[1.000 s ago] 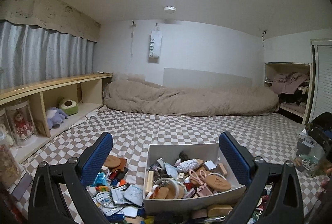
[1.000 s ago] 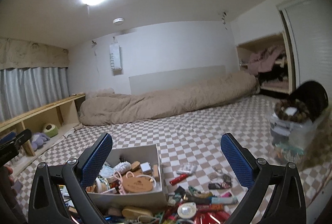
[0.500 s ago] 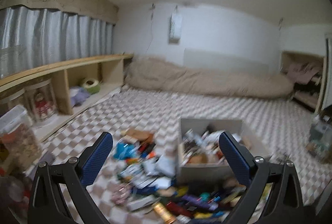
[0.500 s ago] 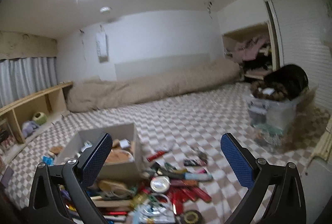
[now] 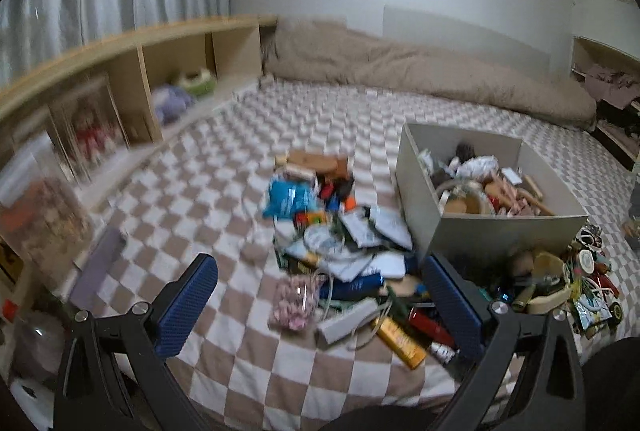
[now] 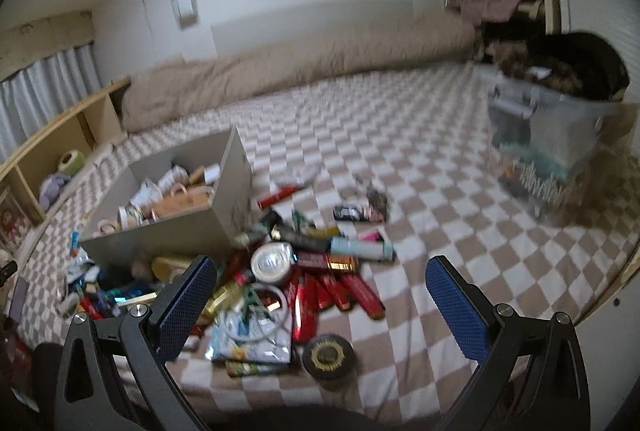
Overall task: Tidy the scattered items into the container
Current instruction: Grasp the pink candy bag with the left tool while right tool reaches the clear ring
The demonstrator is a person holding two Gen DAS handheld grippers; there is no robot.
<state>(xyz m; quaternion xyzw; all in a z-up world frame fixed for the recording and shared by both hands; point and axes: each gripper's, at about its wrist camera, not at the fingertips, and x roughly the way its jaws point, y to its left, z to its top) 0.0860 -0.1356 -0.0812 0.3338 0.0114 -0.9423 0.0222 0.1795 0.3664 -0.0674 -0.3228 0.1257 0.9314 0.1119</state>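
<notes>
A grey open box [image 5: 504, 231] [image 6: 168, 231], partly filled with small items, stands on a checkered mat. Scattered items lie around it: a blue packet [image 5: 290, 197], a pink patterned pouch [image 5: 294, 301] and a gold tube [image 5: 400, 341] in the left wrist view; red tubes [image 6: 340, 291], a round silver tin [image 6: 272, 261], a black round tin [image 6: 328, 353] and a white packet [image 6: 250, 337] in the right wrist view. My left gripper [image 5: 320, 305] hangs open above the pile left of the box. My right gripper [image 6: 320, 305] hangs open above the pile right of the box. Both hold nothing.
A low wooden shelf [image 5: 120, 51] with toys runs along the left wall. A rolled beige duvet [image 5: 420, 75] lies at the back. A clear plastic bin [image 6: 552, 147] with a dark bag on top stands at the right. Bare checkered mat [image 6: 400, 135] stretches beyond the piles.
Both views have tilted down from the room and ceiling toward the floor. The piles and the box now fill the lower frames. Both grippers stay open.
</notes>
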